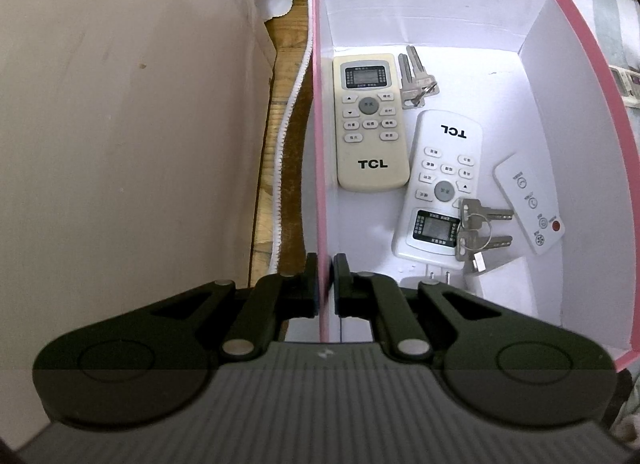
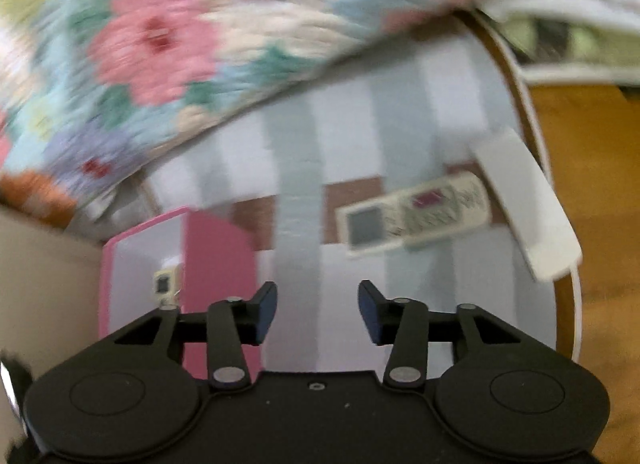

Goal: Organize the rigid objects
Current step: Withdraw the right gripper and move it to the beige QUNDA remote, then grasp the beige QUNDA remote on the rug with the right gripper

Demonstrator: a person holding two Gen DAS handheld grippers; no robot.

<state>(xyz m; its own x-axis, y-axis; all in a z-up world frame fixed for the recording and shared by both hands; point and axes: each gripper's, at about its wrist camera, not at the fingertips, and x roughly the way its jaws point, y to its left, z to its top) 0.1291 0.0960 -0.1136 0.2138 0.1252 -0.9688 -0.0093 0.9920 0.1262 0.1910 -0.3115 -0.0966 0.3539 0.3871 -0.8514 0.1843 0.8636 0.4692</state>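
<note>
L gripper (image 1: 326, 280) fingers clamp pink box (image 1: 592, 76) wall; R gripper (image 2: 317, 312) fingers apart. Remote (image 2: 412, 216) at 1 o'clock: light, stiff, slick (grip across mid-body).

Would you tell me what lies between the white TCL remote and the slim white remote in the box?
Keys on a ring, shown in the left wrist view.

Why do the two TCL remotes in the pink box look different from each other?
The cream TCL remote is yellowish, while the white TCL remote is bright white. The cream one has its screen at the far end and its logo reads upright; the white one is turned the other way, screen near the camera, logo upside down. A bunch of keys rests against the white one's screen end; other keys lie beside the cream one's screen. Both lie face up in the pink box, with similar buttons.
</note>
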